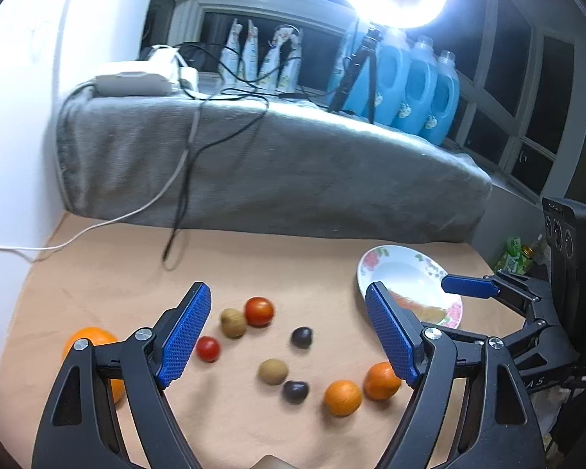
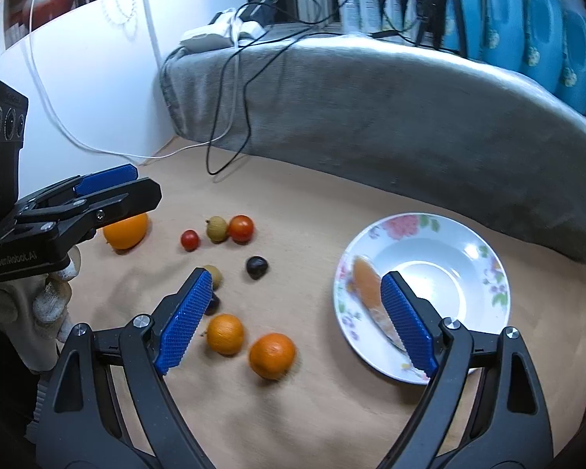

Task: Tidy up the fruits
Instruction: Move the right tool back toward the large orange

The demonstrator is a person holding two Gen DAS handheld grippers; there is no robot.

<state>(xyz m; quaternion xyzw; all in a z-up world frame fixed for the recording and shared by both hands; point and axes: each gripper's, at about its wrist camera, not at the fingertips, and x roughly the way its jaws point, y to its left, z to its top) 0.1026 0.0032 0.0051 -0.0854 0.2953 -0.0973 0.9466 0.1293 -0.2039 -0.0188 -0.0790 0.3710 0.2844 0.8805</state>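
Observation:
Loose fruits lie on a tan table: a big orange (image 2: 125, 230), two small oranges (image 2: 226, 333) (image 2: 272, 355), two red tomatoes (image 2: 241, 228) (image 2: 190, 240), brownish longans (image 2: 217, 228), and dark chestnuts (image 2: 257, 267). A flowered white plate (image 2: 468, 250) at the right holds an orange fruit slice (image 2: 365, 283). My left gripper (image 1: 289, 332) is open and empty above the fruits. My right gripper (image 2: 297, 316) is open and empty, between the small oranges and the plate. The left gripper also shows in the right wrist view (image 2: 109, 187).
A grey cloth-covered ledge (image 1: 293, 164) runs along the back with cables, a power adapter (image 1: 136, 82) and blue detergent bottles (image 1: 410, 82). A black cable end (image 1: 172, 250) hangs onto the table. A white wall (image 1: 15, 136) is at the left.

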